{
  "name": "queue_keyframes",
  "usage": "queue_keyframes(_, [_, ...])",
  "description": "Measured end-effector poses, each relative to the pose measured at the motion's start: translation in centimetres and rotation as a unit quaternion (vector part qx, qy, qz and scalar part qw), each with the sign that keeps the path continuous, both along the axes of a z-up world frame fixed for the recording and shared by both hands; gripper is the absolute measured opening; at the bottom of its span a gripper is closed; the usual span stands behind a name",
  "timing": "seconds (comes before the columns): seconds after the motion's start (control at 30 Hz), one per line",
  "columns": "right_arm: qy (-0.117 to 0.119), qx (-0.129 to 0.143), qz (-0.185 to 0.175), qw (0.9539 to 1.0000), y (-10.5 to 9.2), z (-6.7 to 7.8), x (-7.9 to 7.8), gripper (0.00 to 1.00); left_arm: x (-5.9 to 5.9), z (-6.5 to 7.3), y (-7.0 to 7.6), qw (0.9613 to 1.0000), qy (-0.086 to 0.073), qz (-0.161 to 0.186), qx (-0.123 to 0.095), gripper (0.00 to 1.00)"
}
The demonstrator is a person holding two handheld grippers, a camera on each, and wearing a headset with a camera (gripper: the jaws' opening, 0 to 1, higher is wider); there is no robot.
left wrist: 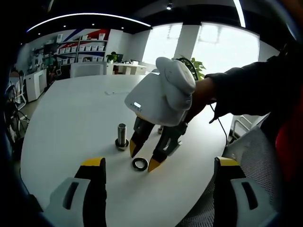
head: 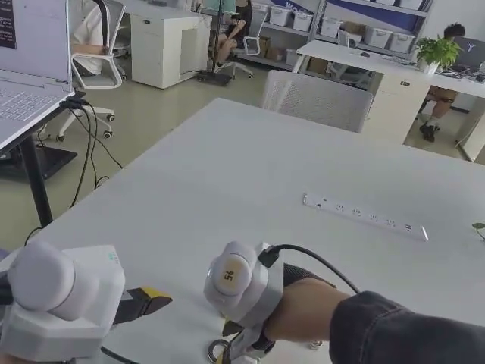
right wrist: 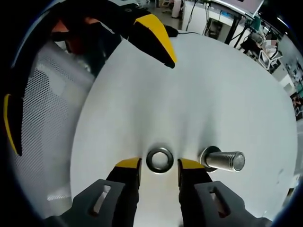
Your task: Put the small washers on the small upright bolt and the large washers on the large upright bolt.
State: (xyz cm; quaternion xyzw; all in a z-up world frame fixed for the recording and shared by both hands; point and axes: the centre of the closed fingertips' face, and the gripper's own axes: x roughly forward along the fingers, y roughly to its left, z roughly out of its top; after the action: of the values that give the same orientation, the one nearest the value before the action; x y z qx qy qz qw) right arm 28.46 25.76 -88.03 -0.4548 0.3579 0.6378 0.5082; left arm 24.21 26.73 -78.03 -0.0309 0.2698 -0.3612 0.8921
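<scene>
White table (head: 227, 174), open office (head: 151, 106) — right gripper (right wrist: 159, 163) fingers (right wrist: 128, 166) narrow around a washer (right wrist: 149, 161); left gripper (left wrist: 158, 163) wide.

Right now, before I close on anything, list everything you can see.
washer: one, steel, flat on the table between the right fingers
bolt: one, steel, upright, beside the washer, apart from it
power strip: one, white, far part of the table
table: one, white
laptop: one, silver, stand at left
chair: one, pale mesh, behind the table
plant: one, green, far desk
right gripper: white, yellow-tipped fingers, open astride the washer
left gripper: same colours, open wide, facing the right gripper
</scene>
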Motion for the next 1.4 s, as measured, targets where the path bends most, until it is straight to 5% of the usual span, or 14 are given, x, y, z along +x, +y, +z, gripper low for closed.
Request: queue_keyframes(1.4, [-0.005, -0.002, -0.009, 0.9999, -0.74, 0.72, 0.42, 0.23, 0.01, 0.05, -0.33, 1.0, 0.002, -0.006, -0.001, 0.93])
